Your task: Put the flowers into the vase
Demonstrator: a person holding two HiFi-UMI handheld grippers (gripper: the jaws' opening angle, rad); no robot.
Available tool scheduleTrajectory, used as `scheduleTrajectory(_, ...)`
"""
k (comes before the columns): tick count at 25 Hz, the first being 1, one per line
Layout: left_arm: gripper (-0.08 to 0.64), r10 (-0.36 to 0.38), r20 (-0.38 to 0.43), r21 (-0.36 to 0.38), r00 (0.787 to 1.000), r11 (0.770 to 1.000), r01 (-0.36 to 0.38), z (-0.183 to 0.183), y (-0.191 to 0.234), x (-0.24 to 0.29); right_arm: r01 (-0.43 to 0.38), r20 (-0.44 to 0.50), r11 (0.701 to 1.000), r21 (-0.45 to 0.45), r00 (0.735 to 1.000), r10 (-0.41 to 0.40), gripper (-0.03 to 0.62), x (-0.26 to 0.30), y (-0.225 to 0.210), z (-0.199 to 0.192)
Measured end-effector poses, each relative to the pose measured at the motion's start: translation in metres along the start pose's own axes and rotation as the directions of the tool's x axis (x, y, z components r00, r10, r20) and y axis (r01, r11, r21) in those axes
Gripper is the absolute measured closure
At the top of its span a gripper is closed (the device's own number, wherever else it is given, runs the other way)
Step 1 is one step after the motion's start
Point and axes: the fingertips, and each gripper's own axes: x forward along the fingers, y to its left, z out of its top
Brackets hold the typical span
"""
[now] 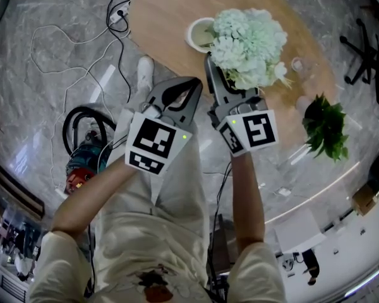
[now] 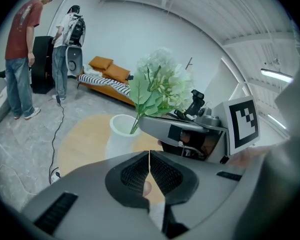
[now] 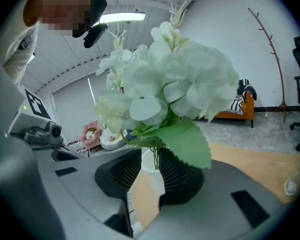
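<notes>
A bunch of pale green-white flowers stands over the white vase on the round wooden table. In the right gripper view the thin stems run down into the vase, passing between the jaws of my right gripper. Its jaws stand apart, open, and the pads do not press on the stems. The blooms fill the view above. My left gripper is shut with nothing in it, just left of the right gripper and short of the vase.
A small green plant and a clear glass stand on the table's right side. Cables and a vacuum cleaner lie on the marble floor at left. Two people and an orange sofa are far behind.
</notes>
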Motion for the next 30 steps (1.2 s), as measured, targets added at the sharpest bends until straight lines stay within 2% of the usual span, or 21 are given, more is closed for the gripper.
scheduleTrajectory(8,0.546,0.002,-0.005,-0.010,1.000,1.000,-0.002,-0.002,0.011,-0.003,0.032,-0.071,0.997,-0.072,0.997,-0.037,0.502,0.007,0.005,-0.008)
scheduleTrajectory(12,0.546,0.009,0.001,-0.011,1.000,1.000,-0.009,0.000,0.016,-0.005,0.030,-0.116,0.998,-0.064,0.993,-0.037,0.502,0.008,0.007,-0.012)
scheduleTrajectory(21,0.545,0.032,0.010,-0.026,0.999,0.999,-0.032,0.006,0.034,-0.010,0.061,-0.253,0.983,-0.171,0.962,-0.104,0.502,0.009,0.009,-0.016)
scheduleTrajectory(27,0.545,0.028,0.010,-0.029,1.000,0.999,-0.028,0.008,0.038,-0.010,0.106,-0.234,0.972,-0.207,0.960,-0.155,0.502,0.016,0.005,-0.012)
scheduleTrajectory(30,0.545,0.026,0.007,-0.031,1.000,0.999,-0.026,0.007,0.039,-0.010,0.109,-0.258,0.958,-0.264,0.950,-0.179,0.502,0.017,0.007,-0.014)
